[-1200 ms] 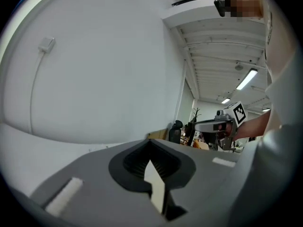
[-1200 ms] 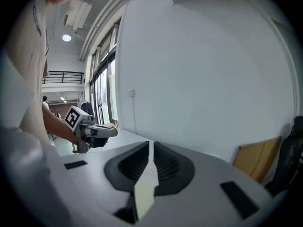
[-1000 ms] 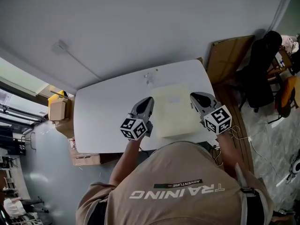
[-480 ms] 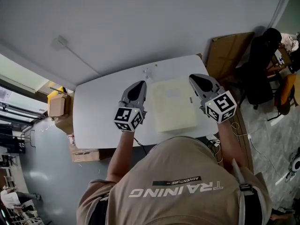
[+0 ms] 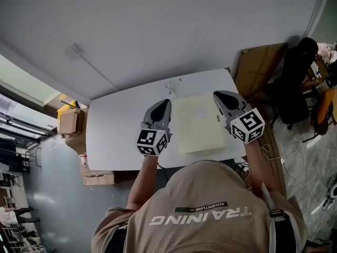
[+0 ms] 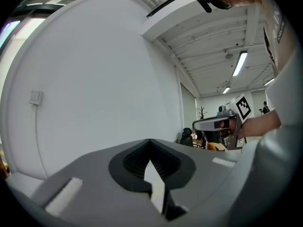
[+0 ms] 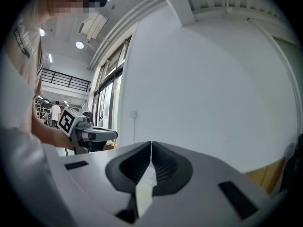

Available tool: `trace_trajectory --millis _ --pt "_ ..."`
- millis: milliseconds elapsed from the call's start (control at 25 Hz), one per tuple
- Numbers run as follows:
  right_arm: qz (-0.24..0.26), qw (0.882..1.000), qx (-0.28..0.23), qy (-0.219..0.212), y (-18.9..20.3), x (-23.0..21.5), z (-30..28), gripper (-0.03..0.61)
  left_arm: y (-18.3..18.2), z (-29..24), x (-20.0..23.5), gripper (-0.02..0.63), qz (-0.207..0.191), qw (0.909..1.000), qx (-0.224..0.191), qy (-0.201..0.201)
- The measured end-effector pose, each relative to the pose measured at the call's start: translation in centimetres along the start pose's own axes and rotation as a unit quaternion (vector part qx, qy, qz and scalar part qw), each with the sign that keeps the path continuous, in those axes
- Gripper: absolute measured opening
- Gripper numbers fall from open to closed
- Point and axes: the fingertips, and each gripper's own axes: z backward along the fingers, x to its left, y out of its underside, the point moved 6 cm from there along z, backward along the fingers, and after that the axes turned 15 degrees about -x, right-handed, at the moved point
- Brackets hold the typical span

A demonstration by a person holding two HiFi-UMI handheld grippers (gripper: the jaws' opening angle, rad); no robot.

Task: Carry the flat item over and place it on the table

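While flat sheet (image 5: 200, 123) lies near front edge of table (image 5: 116, 136), left tongs (image 5: 166, 103), right tongs (image 5: 216, 95) flank it, closed, empty, room leftward

Workshop hall — strip lights (image 6: 241, 63), cardboard boxes (image 5: 67, 123), mezzanine railing (image 7: 66, 81).

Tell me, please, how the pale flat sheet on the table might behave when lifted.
The flat sheet looks thin and lies flush on the white table, so it would probably sag if lifted by one edge. It seems light, likely sliding easily when pushed. Being flat, it should not roll.
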Motion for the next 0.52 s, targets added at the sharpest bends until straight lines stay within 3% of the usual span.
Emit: trace_trajectory --millis 520 --pt "-0.003 1.0 0.012 -0.014 0.9 0.5 0.0 0.011 -0.5 0.8 0.7 0.006 0.0 0.9998 0.0 -0.022"
